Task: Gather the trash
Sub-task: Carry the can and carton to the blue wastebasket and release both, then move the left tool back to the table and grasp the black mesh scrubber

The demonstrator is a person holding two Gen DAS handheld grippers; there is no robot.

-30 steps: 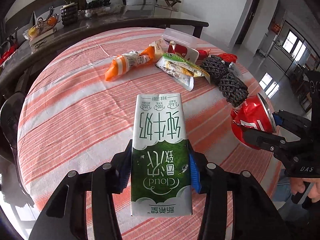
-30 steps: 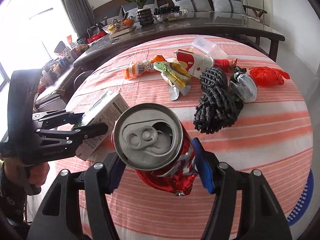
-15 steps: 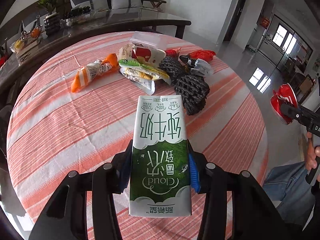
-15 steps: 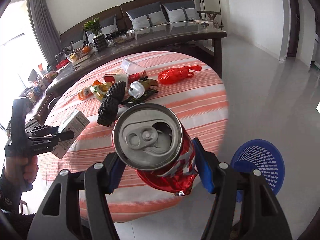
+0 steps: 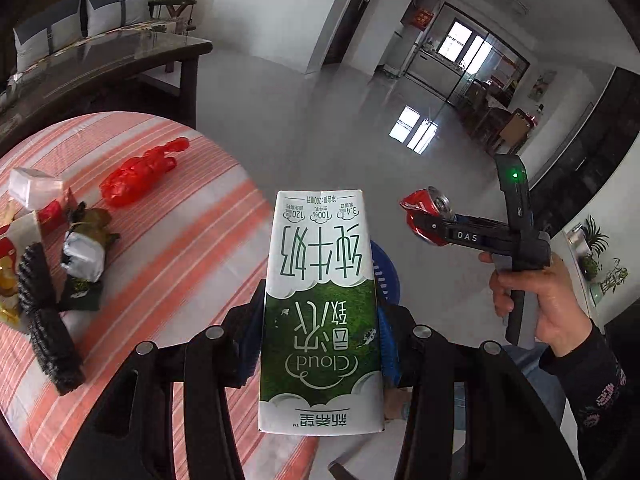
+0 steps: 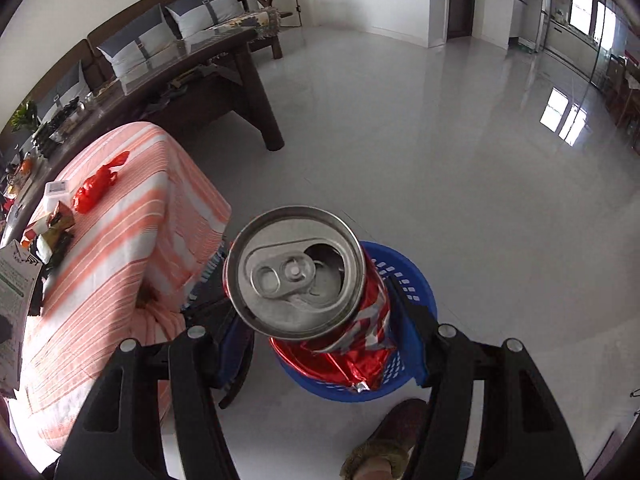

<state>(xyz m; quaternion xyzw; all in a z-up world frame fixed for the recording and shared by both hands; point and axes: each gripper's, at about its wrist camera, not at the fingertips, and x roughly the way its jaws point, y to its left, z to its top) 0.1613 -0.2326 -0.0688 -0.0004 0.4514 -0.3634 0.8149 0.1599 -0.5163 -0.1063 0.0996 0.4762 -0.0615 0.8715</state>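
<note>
Both loads were off the surface [image 5: 168,240] and over the floor: this looked like the carry-to-bin step. The left hand-held gripper [image 5: 320,320] was clamped on the milk carton [image 5: 320,292], pads flat against its two narrow sides, carton upright between the fingers. The right hand-held gripper [image 6: 316,320] was closed around the crushed red can [image 6: 320,300], jaws fairly wide because the can filled them. In the right wrist view the blue basket [image 6: 408,280] sat on the floor directly behind and below the can, so the drop seemed close.

By my reading, the next move called for lining each item over the basket's mouth, then letting go, one after the other so they did not knock together.

The carton was stiff printed card, a flat-sided box, green and white. The can was thin metal, a silver lid with its tab open, the body dented and creased. The basket was perforated plastic, round. Left on the striped cloth were a crumpled red plastic bag [image 5: 140,172], a black knobbly mesh piece [image 5: 44,320] and foil wrappers [image 5: 84,256].
</note>
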